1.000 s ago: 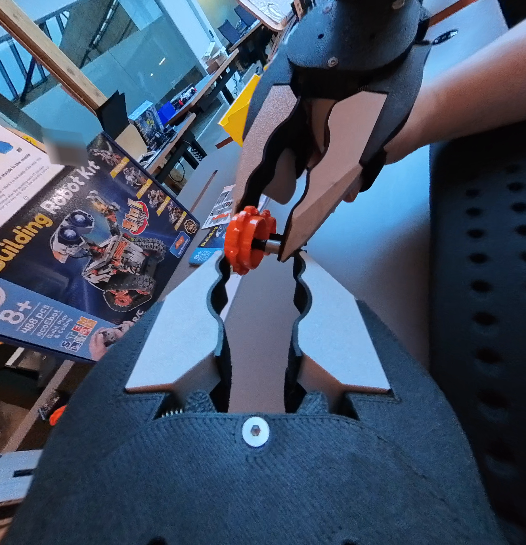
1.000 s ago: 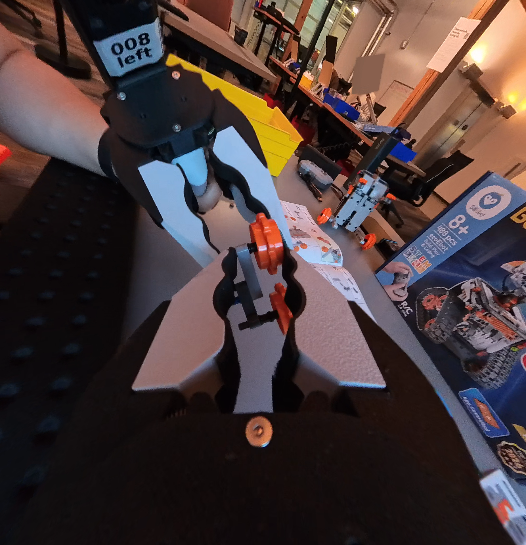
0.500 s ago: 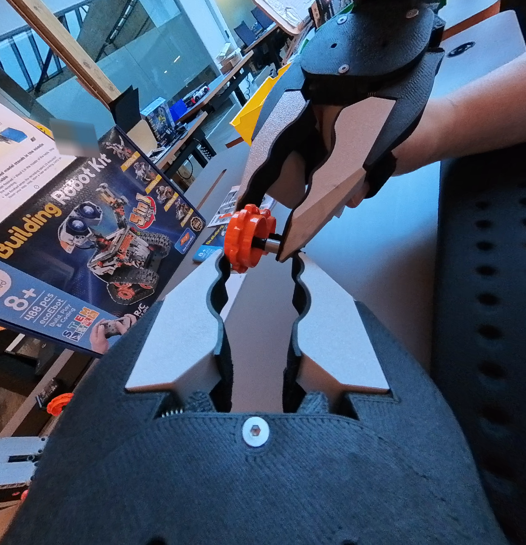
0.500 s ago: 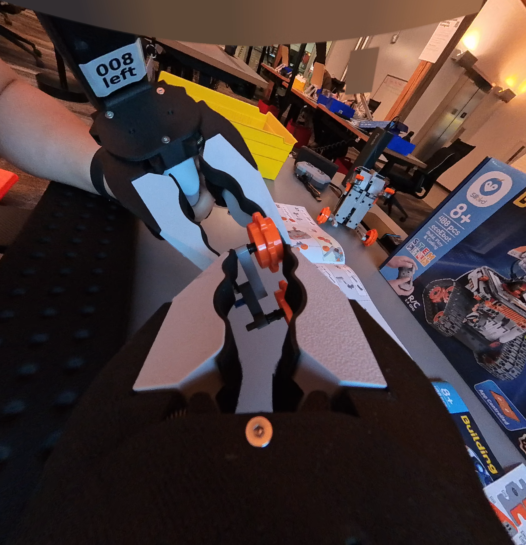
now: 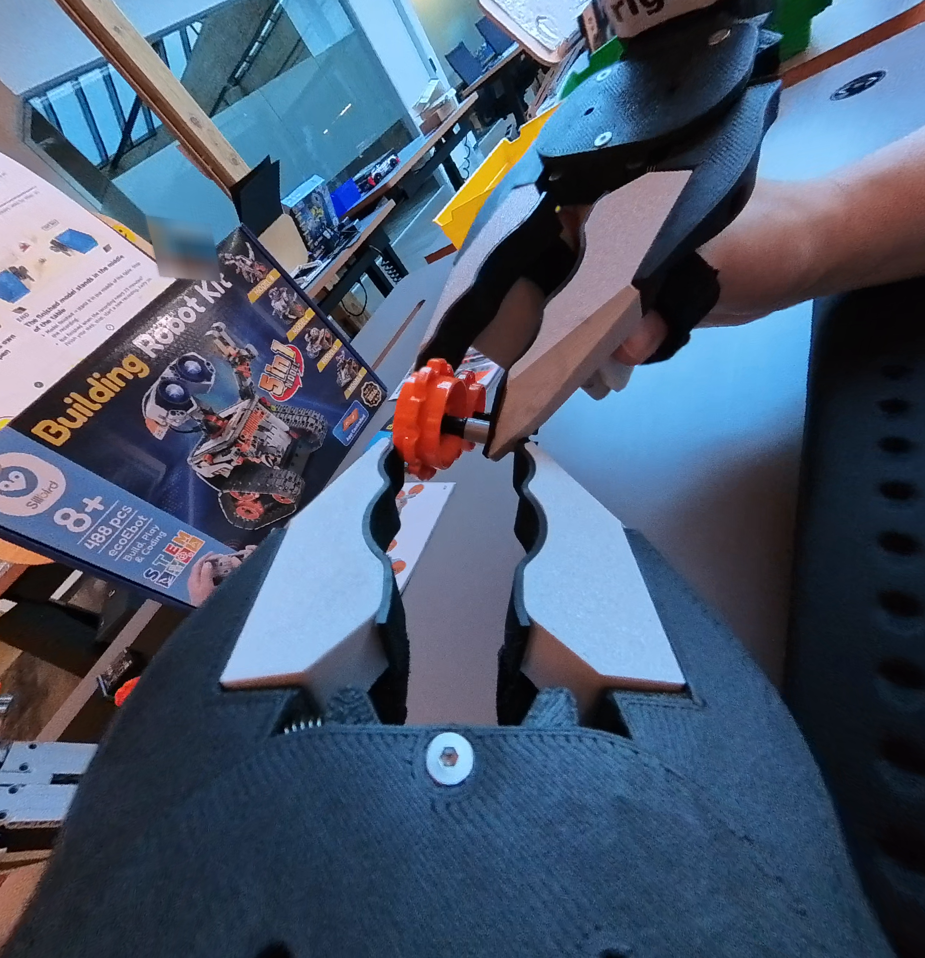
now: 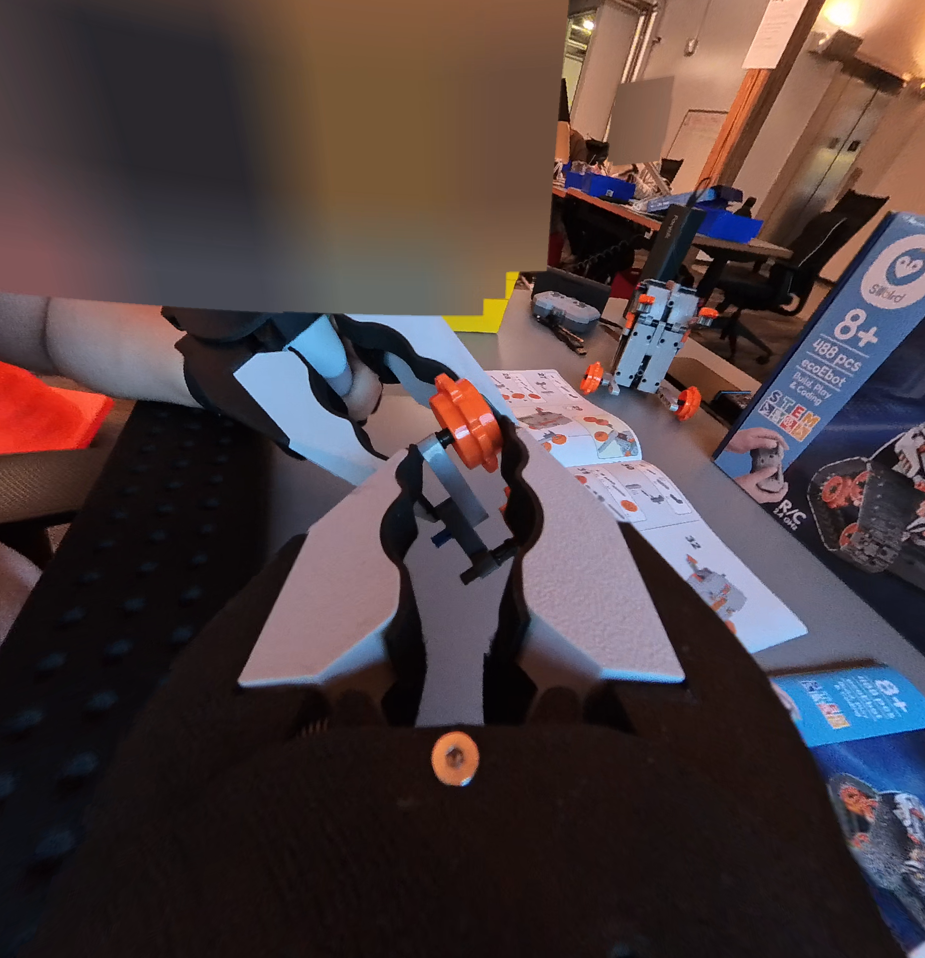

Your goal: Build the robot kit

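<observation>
right gripper | jaws pinching grey beam assembly with orange gear at tip | left gripper | jaws spread, fingertip touching gear | risk: a nudge could twist assembly loose above grey table

Printed writing is showing on the blue kit box at nine o'clock, the white sheet at ten, and, in the right wrist view, the open booklet at two.
</observation>
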